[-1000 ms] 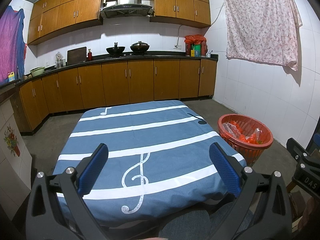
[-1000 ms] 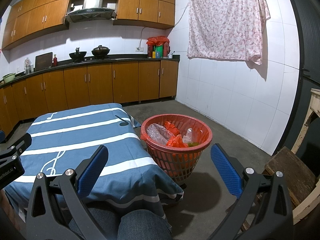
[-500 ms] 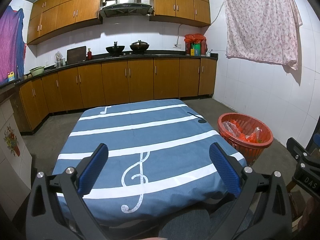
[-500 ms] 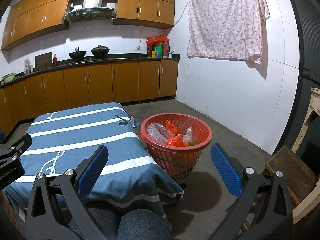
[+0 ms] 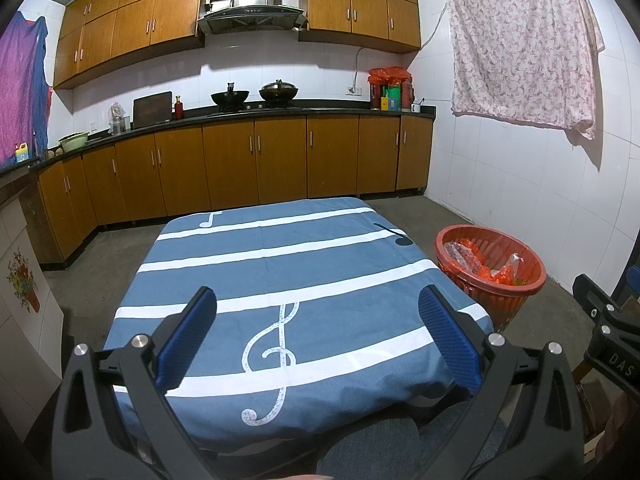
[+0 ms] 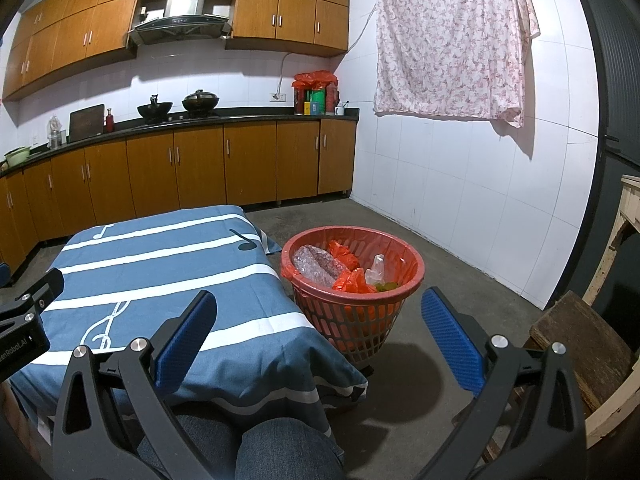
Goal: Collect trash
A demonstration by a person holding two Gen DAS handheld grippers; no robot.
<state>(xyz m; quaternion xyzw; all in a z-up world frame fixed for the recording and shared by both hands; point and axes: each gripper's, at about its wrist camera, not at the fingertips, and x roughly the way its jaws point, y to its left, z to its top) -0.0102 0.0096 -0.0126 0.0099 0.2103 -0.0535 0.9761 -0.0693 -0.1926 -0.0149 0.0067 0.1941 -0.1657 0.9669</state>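
Both sets of jaws spread wide, gripping nothing. Left gripper (image 5: pixel 318 334) held over near end of worktop (image 5: pixel 256 264) draped in blue cloth with white stripes and treble clef (image 5: pixel 269 354). Right gripper (image 6: pixel 319 340) aimed past cloth's corner toward red trash basket (image 6: pixel 352 280) on concrete floor, just beside worktop. Inside basket: bubble wrap (image 6: pixel 314 262), orange plastic bags (image 6: pixel 351 280), clear plastic bag (image 6: pixel 376 269). Beyond, wooden kitchen cabinets (image 6: pixel 200 168) and floral sheet (image 6: pixel 450 36) hung on tiled wall.
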